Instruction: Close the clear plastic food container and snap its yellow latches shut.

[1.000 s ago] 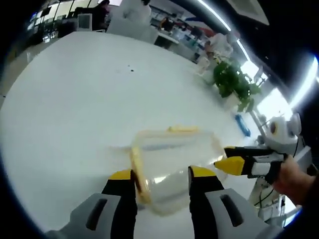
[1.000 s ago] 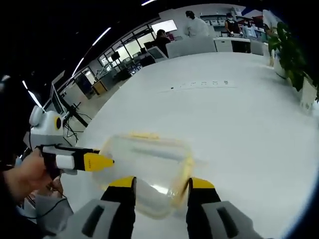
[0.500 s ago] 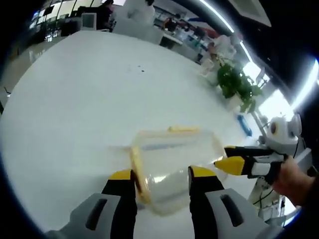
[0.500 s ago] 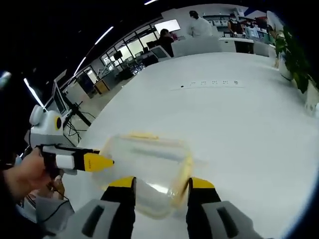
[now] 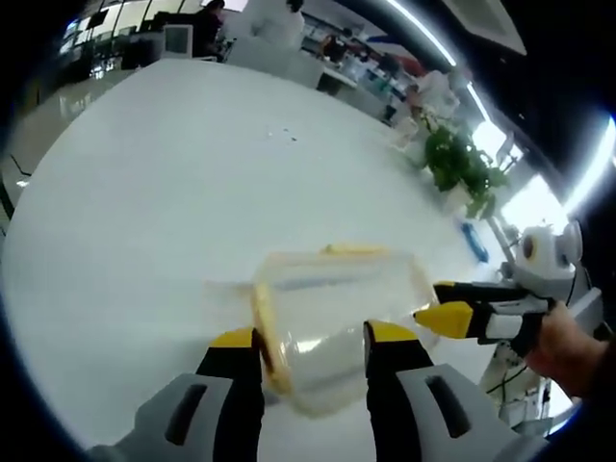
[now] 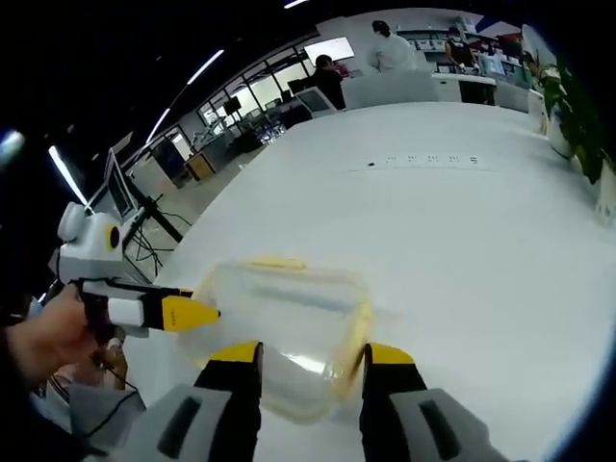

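The clear plastic container (image 5: 337,313) lies on the white table (image 5: 164,183) with its lid on. One yellow latch (image 5: 352,249) runs along its far side and another (image 5: 267,332) sits at its near left end. My left gripper (image 5: 313,348) is open, its yellow-tipped jaws standing at the container's near end. My right gripper (image 5: 460,314) comes in from the right, its tip against the opposite end. In the right gripper view the container (image 6: 289,318) lies just past my open right gripper (image 6: 310,364), and the left gripper (image 6: 164,311) touches its left end.
A potted green plant (image 5: 457,166) stands at the table's far right edge, with a small blue object (image 5: 470,242) nearer. A person's hand (image 5: 568,346) holds the right gripper. Desks, monitors and people fill the room beyond the table (image 6: 452,221).
Both views have shifted slightly with the hands. The container and both grippers keep the same places relative to one another.
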The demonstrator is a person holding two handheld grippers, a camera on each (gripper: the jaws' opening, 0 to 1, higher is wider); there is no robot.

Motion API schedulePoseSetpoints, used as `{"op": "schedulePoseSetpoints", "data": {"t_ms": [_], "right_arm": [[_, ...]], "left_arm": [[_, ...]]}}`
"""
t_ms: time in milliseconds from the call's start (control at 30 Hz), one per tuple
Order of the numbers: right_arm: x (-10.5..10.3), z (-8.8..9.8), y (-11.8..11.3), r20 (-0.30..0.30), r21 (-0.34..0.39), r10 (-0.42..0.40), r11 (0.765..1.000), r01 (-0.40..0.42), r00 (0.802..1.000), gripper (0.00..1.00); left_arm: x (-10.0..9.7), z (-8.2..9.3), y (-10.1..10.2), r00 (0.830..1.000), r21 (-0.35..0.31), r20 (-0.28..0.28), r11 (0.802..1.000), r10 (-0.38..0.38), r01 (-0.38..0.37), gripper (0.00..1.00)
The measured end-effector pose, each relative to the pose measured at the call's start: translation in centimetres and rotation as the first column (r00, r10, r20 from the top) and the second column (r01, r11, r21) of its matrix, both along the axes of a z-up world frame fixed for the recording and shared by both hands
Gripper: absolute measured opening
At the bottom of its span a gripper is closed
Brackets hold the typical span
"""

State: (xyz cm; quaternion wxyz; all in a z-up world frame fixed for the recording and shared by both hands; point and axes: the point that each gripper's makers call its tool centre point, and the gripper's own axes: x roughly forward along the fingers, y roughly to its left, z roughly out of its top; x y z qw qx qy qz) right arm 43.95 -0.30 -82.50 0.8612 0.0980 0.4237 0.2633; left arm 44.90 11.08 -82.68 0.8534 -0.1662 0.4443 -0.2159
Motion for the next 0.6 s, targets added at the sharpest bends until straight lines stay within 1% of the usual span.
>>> {"op": "schedulePoseSetpoints", "data": {"t_ms": [600], "right_arm": [[-0.7, 0.0, 4.6, 0.015, 0.001, 0.016, 1.0, -0.016, 1.0, 0.38]], "left_arm": [[-0.8, 0.0, 4.5, 1.0, 0.012, -0.013, 1.0, 0.02, -0.019, 0.4]]}}
